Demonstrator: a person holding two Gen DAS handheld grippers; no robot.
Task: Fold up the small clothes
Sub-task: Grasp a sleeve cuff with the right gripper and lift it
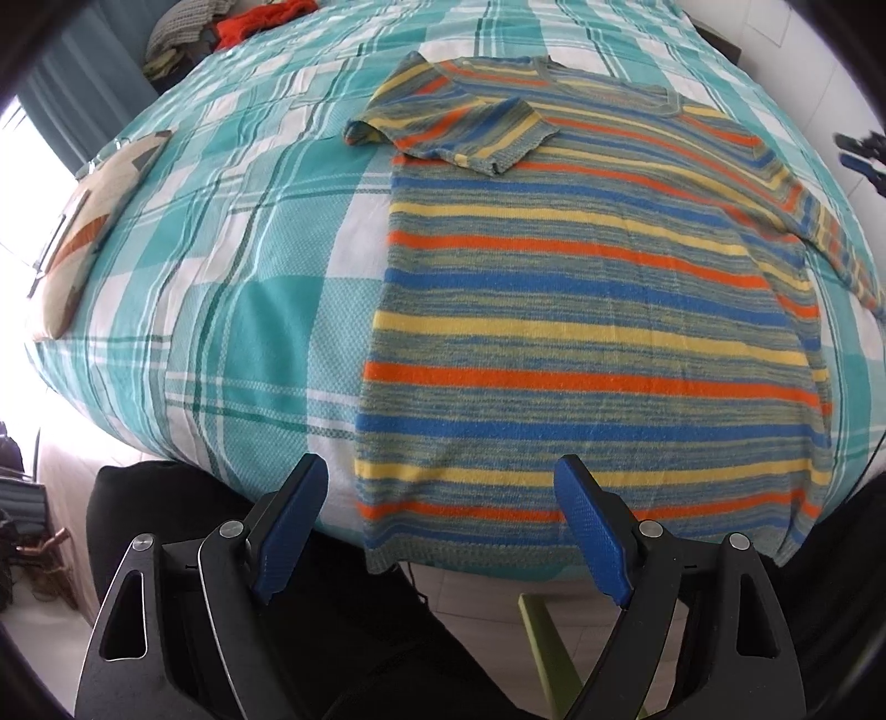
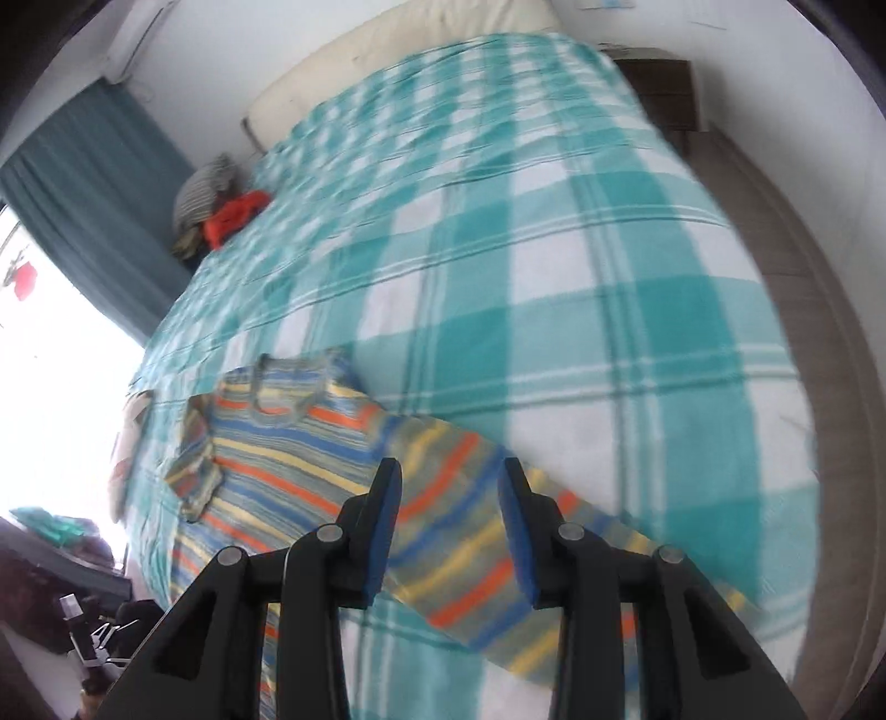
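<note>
A small striped knit sweater (image 1: 598, 310) in blue, yellow and orange lies flat on the bed, hem toward me. Its left sleeve (image 1: 470, 130) is folded in across the chest; its right sleeve (image 1: 841, 243) still lies spread outward. My left gripper (image 1: 443, 493) is open and empty, hovering just above the sweater's hem at its left corner. In the right wrist view my right gripper (image 2: 449, 493) is open and empty above the spread right sleeve (image 2: 470, 531), with the sweater's body (image 2: 277, 443) to the left. The right gripper also shows at the far right of the left wrist view (image 1: 864, 158).
The bed has a teal and white checked cover (image 1: 232, 266). A patterned cushion (image 1: 88, 221) lies at its left edge. A heap of clothes with an orange piece (image 1: 260, 22) sits at the far corner. A green chair leg (image 1: 545, 637) stands below the bed's near edge.
</note>
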